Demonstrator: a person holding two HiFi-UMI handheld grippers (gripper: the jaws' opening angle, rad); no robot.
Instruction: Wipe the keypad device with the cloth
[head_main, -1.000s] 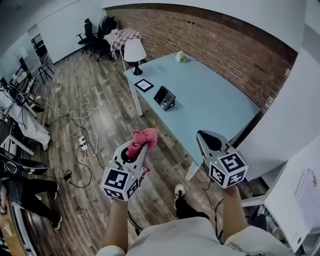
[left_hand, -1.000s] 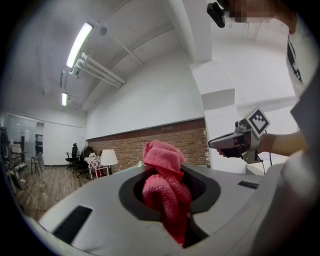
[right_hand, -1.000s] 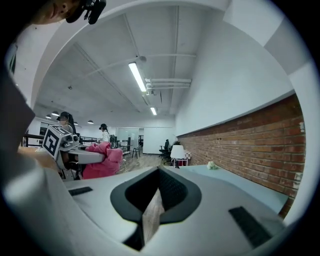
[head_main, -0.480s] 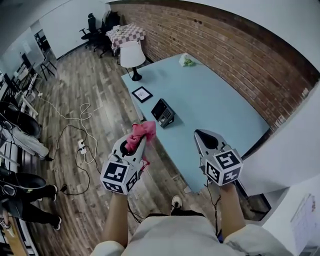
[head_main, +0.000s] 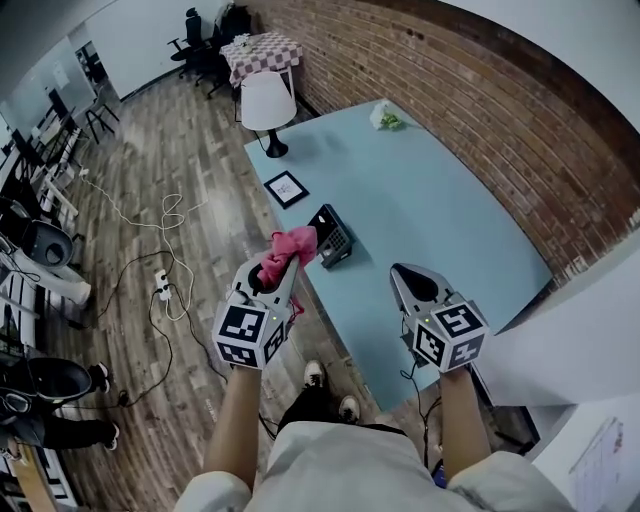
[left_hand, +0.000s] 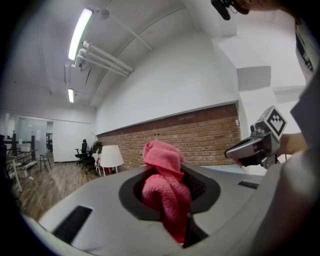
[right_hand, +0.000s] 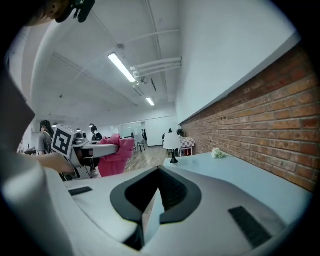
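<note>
Jaws: left gripper (head_main: 285, 270) clamped the cloth (head_main: 290, 245), right gripper (head_main: 398, 272) closed empty; keypad (head_main: 331, 236) had come nearer, so wiping looked close.

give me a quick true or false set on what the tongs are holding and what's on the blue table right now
1. The left tongs are shut on a pink cloth. True.
2. The cloth is pressed flat on the keypad device. False: it is held up in the air, bunched between the tongs, and is not touching the device.
3. The right tongs grip a sponge. False: they are shut with nothing between them.
4. The keypad device sits on the light blue table, near its edge. True.
5. The white lamp stands on the wooden floor. False: its base is on a corner of the table.
</note>
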